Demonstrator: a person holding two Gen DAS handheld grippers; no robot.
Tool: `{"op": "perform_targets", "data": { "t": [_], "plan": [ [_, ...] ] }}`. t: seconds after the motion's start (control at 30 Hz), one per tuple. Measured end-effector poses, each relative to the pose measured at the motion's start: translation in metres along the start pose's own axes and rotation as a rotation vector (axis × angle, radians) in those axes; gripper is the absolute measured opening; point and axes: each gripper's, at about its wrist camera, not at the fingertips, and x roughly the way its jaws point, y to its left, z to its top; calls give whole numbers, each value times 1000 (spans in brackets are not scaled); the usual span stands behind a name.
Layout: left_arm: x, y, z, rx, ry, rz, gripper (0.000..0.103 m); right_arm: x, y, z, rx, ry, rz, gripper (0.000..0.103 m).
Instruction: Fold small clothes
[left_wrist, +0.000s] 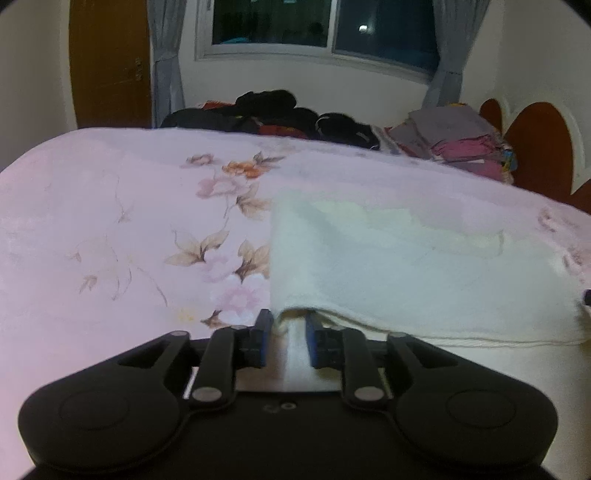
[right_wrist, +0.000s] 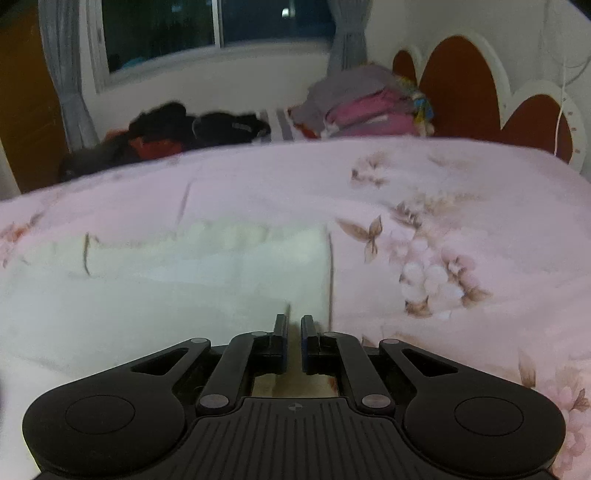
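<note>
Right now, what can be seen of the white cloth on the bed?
The white cloth is pale cream, soft and towel-like, seemingly folded into layers, with a thin hem along its near edge. It lies flat on the pink floral bedspread, lifted slightly at its near left corner. The left hand-held gripper sits at that corner, fingers parted around the edge. The right hand-held gripper is at the near right corner, fingers almost together; whether they pinch fabric is unclear.
</note>
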Motion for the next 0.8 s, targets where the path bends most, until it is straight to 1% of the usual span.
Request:
{"op": "perform_targets", "data": {
  "t": [0.03, 0.1, 0.2, 0.33, 0.4, 0.5, 0.6, 0.67, 0.73, 0.8],
  "plan": [
    [-4, -1, 2, -2, -10, -6, 28, -2, 4, 1, -6, -5, 16, 5],
    [-10, -4, 10, -6, -30, -22, 28, 0, 14, 3, -37, -7, 32, 5],
    [-11, -15, 21, 9, -45, -49, 33, 9, 23, 4, -39, 12, 46, 5],
    [10, -30, 32, 23, -41, -71, 34, 15, 35, 3, -30, 31, 83, 5],
    [26, -36, 36, 26, -24, -82, 34, 18, 45, 3, -59, 34, 96, 5],
    [47, -37, 38, 31, -7, -65, 34, 23, 53, 2, -73, 37, 103, 5],
    [67, -27, 29, 31, 47, -19, 36, 31, 52, -1, -73, 66, 105, 5],
    [65, -22, 21, 49, 24, -16, 45, 35, 47, -7, -81, 71, 93, 5],
    [63, -22, 19, 75, 20, -15, 46, 35, 41, -9, -87, 61, 95, 5],
    [61, -22, 25, 56, 36, -20, 45, 34, 36, -6, -81, 64, 87, 5]
  ]
}}
